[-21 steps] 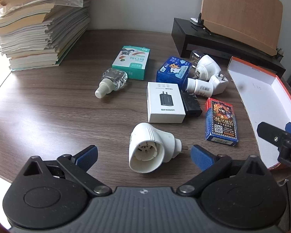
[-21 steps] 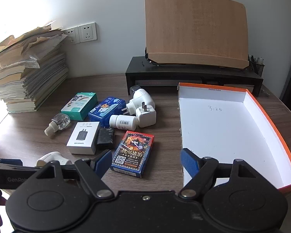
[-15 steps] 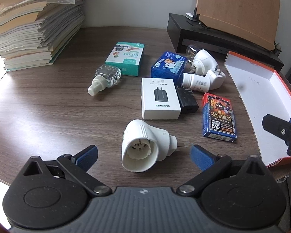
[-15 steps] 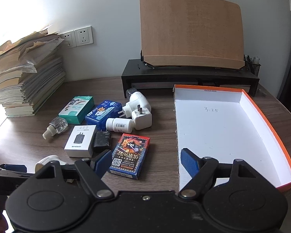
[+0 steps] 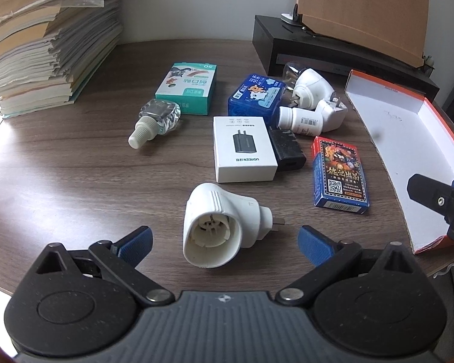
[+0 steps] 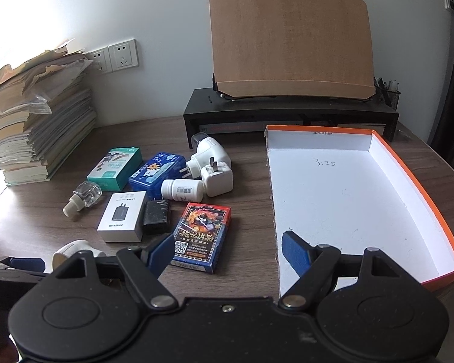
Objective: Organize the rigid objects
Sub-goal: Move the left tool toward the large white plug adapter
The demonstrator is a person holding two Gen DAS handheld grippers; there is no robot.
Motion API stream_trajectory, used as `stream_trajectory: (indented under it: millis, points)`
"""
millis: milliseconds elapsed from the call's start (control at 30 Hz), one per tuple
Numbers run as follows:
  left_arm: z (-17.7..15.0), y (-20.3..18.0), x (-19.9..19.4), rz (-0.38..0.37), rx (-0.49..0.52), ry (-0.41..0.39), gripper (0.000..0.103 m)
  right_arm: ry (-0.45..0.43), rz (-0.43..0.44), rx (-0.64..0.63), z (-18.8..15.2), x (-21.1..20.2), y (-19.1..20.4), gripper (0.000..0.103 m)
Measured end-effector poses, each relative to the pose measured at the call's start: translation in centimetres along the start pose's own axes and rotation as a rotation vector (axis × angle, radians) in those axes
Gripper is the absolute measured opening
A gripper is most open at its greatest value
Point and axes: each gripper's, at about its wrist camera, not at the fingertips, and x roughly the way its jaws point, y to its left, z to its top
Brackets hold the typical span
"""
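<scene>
A white plug-in device (image 5: 221,227) lies on its side on the dark wooden table (image 5: 60,166), between the wide-apart fingers of my left gripper (image 5: 224,242), which is open and not touching it. Behind it lie a white charger box (image 5: 243,148), a black adapter (image 5: 286,149), a card deck box (image 5: 339,178), a white pill bottle (image 5: 301,119), a blue box (image 5: 255,93), a green box (image 5: 187,86) and a clear small bottle (image 5: 156,119). My right gripper (image 6: 227,252) is open, hovering near the deck (image 6: 201,237) and the left wall of an empty orange-rimmed white tray (image 6: 342,199).
A tall stack of papers (image 5: 42,39) fills the back left. A black riser (image 6: 287,112) with a wooden board (image 6: 290,42) stands against the wall behind the tray. Two more white plugs (image 6: 212,166) lie beside the pill bottle. The table's front edge is close below the grippers.
My left gripper has moved forward and down toward the white plug-in device, which now sits larger and between its fingers. The right gripper drifted slightly; both stay open.
</scene>
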Motion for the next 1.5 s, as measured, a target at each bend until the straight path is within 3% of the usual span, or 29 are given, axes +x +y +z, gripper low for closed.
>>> stream_trajectory:
  millis: [1500]
  points:
    - [-0.5,0.0,0.5,-0.014,0.045,0.011,0.103,0.013,-0.009,0.031,-0.6,-0.4,0.5,0.091]
